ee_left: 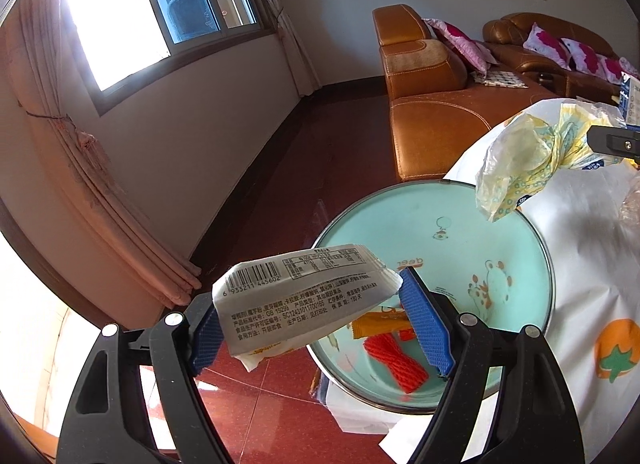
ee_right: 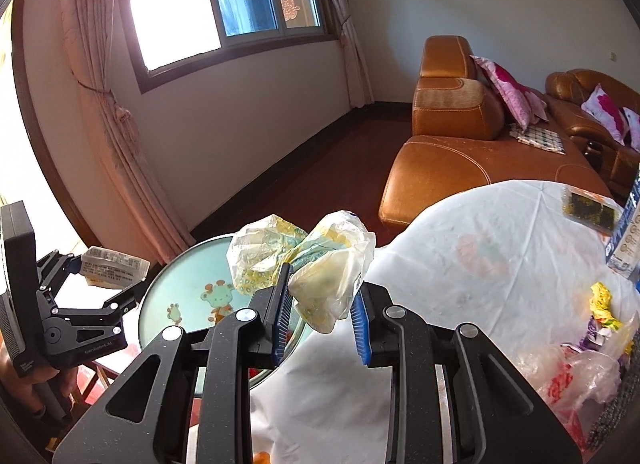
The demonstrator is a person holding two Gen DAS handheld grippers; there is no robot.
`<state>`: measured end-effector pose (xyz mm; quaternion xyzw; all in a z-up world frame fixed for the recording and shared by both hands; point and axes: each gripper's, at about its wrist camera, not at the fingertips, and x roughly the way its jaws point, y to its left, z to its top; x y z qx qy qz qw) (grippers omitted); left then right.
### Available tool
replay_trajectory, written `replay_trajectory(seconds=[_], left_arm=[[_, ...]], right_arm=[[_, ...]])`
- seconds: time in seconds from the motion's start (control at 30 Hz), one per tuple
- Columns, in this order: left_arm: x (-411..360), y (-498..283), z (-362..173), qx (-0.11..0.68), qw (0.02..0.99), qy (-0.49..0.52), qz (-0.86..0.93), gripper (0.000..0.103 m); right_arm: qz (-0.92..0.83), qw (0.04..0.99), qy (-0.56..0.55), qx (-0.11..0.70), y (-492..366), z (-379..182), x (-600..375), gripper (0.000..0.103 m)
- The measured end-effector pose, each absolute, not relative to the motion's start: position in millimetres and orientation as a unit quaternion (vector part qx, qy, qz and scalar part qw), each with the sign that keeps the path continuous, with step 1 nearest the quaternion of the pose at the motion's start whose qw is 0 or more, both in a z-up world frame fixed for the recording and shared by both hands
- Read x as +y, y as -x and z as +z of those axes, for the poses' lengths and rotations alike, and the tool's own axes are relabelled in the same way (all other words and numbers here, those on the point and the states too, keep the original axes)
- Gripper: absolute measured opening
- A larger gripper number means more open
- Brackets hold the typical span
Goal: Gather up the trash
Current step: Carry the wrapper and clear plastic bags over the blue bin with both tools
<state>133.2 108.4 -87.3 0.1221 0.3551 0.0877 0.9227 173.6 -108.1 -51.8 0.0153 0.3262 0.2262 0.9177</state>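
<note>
My left gripper [ee_left: 316, 316] is shut on a silver food wrapper [ee_left: 296, 296] with a barcode, held above the near rim of a mint-green round tray [ee_left: 440, 223]. The tray holds a red wrapper [ee_left: 396, 360] and an orange packet [ee_left: 380, 328]. My right gripper [ee_right: 320, 316] is shut on a crumpled yellow-printed plastic bag [ee_right: 304, 260], held over the tray's edge [ee_right: 180, 276]. The bag also shows in the left wrist view [ee_left: 528, 159]. The left gripper with its wrapper [ee_right: 112, 264] shows at the left of the right wrist view.
The tray sits at the edge of a table under a white cloth [ee_right: 480, 256] with fruit prints. More trash lies at the right: crumpled bags [ee_right: 580, 376], a yellow wrapper [ee_right: 602, 300], a carton [ee_right: 628, 232]. An orange leather sofa [ee_right: 460, 167] stands behind, red floor below.
</note>
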Motion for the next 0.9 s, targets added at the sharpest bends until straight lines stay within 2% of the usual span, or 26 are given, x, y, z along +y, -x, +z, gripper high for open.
replay_trajectory(seconds=[0.9], left_arm=[[107, -134, -95, 0.359, 0.919, -0.131, 0.096, 0.08]], right_arm=[[0.249, 0.907, 0.018, 0.34, -184, -61, -82, 0.028]])
